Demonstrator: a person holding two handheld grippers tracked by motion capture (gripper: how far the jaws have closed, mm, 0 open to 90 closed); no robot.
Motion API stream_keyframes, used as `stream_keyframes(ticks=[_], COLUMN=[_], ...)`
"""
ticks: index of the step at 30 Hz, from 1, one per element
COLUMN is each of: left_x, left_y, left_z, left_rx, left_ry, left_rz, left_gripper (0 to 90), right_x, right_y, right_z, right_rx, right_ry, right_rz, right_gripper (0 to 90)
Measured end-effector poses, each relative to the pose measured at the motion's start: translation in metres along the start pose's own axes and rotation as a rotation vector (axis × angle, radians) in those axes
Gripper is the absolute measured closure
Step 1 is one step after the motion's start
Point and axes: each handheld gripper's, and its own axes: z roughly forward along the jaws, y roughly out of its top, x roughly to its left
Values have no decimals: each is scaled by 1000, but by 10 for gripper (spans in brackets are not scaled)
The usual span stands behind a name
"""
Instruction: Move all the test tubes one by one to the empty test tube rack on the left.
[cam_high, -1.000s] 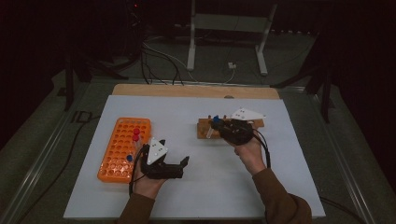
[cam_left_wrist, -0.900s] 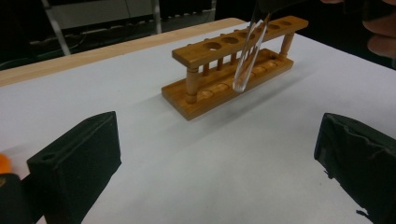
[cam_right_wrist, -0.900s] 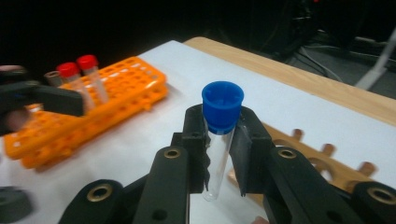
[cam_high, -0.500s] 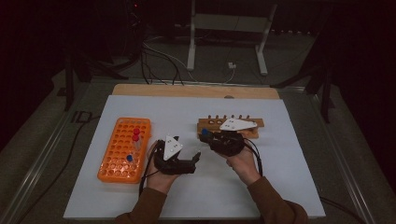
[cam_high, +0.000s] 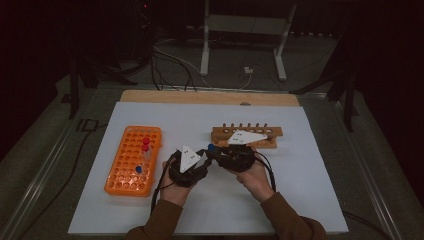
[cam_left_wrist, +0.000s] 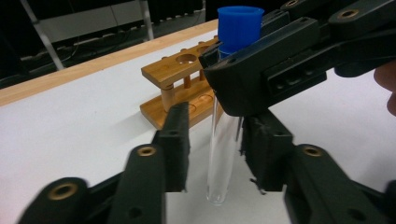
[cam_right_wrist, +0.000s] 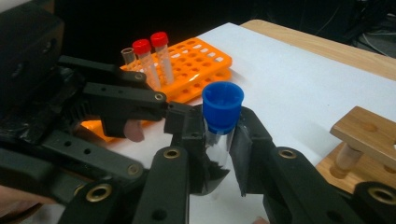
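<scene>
A clear tube with a blue cap (cam_left_wrist: 223, 154) hangs upright above the white mat, and my right gripper (cam_right_wrist: 219, 149) is shut on it just below the cap (cam_right_wrist: 222, 106). My left gripper (cam_left_wrist: 219, 149) reaches in lower down with the tube's glass body between its jaws. Those jaws have just been closing. A narrow gap still shows between the left pad (cam_left_wrist: 178, 140) and the glass. In the high view both grippers meet mid-table, left gripper (cam_high: 202, 156) and right gripper (cam_high: 214, 151) tip to tip.
An orange rack (cam_high: 132, 160) lies on the left of the mat (cam_high: 310, 200) with two red-capped tubes (cam_right_wrist: 152, 58) and a blue-capped one (cam_high: 138, 170). A wooden rack (cam_high: 247, 136) stands just behind the hands. Cables and a stand's legs lie beyond the table.
The right gripper has carried the blue-capped tube leftward from the wooden rack. The left hand has moved right to meet it, and its jaws have narrowed around the tube.
</scene>
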Motion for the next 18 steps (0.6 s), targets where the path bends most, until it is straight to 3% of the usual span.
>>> stream_keyframes(ticks=[6,13,16,18], left_x=[0,0,1,2], left_y=[0,-1,-2,-2], left_z=[1,1,1,-1], left_rx=[9,13,20,19], left_ry=[-27,-34,-27,-19], left_rz=[9,19,16,6], left_gripper=[743,764,765,765], right_x=[0,0,-2,-4], right_y=[0,-1,0,0], right_z=[1,1,-2,-5], right_rx=[2,5,-17,-28], right_ry=[5,6,14,12], right_rz=[3,-2,14,24], right_gripper=[767,760,635,503])
